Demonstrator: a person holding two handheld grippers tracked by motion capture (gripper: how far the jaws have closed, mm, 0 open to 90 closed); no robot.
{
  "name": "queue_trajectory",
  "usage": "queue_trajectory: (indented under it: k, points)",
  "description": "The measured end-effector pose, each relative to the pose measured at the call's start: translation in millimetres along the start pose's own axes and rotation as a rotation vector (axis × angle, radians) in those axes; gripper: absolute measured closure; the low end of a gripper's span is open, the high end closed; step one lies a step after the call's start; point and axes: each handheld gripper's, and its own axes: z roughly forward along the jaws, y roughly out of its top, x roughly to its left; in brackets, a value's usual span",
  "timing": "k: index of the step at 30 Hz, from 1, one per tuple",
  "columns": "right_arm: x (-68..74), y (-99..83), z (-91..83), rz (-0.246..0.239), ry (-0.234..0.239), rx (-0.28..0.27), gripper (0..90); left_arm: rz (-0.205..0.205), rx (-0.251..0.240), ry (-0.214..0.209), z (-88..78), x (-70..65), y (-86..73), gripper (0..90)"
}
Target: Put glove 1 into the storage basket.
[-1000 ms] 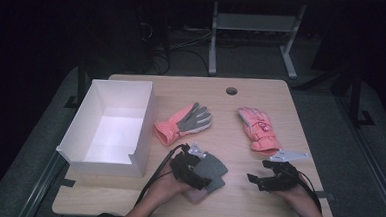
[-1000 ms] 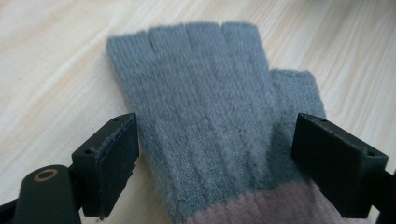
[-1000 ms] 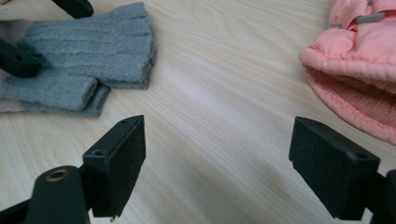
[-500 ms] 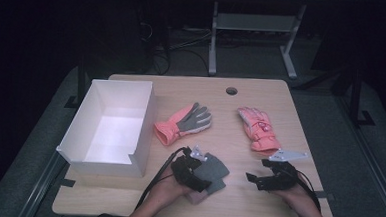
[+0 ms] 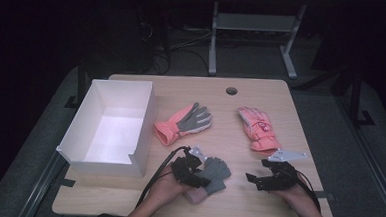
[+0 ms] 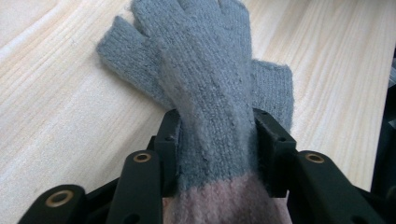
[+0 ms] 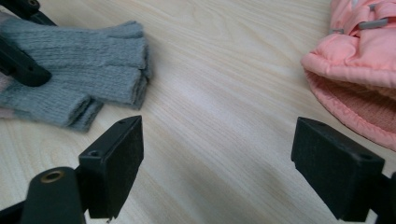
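Observation:
A grey knit fingerless glove [image 5: 217, 173] with a pale pink cuff lies on the wooden table near its front edge. My left gripper [image 5: 201, 178] reaches over the cuff end. In the left gripper view its jaws have just been closing, and both pads now squeeze the grey glove [image 6: 210, 84], which bunches between them at my left gripper [image 6: 217, 140]. My right gripper [image 5: 255, 181] rests to the right with its jaws wide open over bare wood. In the right gripper view, my right gripper [image 7: 217, 158] holds nothing; the grey glove [image 7: 84, 60] lies to its left.
A pink glove with a grey palm [image 5: 182, 123] lies mid-table, and a second pink glove [image 5: 258, 130] lies right of it, close to my right gripper. A white open box [image 5: 144, 121] stands at the left. A cable hole [image 5: 231, 90] sits near the far edge.
The left gripper's jaws have closed from wide apart onto the grey glove. Neither hand has shifted, and the other gloves lie as before.

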Motion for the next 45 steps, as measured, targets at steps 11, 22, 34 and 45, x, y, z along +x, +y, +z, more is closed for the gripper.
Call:
queue_trajectory:
  k: [11, 22, 34, 45]
  points:
    - [1.9, 0.3, 0.6, 0.004, 0.003, -0.004, 16.4, 0.003, -0.011, -0.044, -17.6, -1.2, 4.5, 61.8]
    - [3.0, 0.5, 3.1, 0.002, 0.009, 0.003, 16.4, -0.046, -0.074, 0.002, -52.8, 5.2, 14.3, 62.0]
    - [1.6, 3.8, 7.4, 0.001, 0.027, -0.001, 16.4, -0.084, -0.126, 0.045, -94.1, 15.6, 24.1, 62.0]
    - [4.4, 7.2, 12.9, -0.019, 0.051, -0.002, 16.4, -0.111, -0.138, 0.066, -123.1, 29.0, 31.8, 62.0]
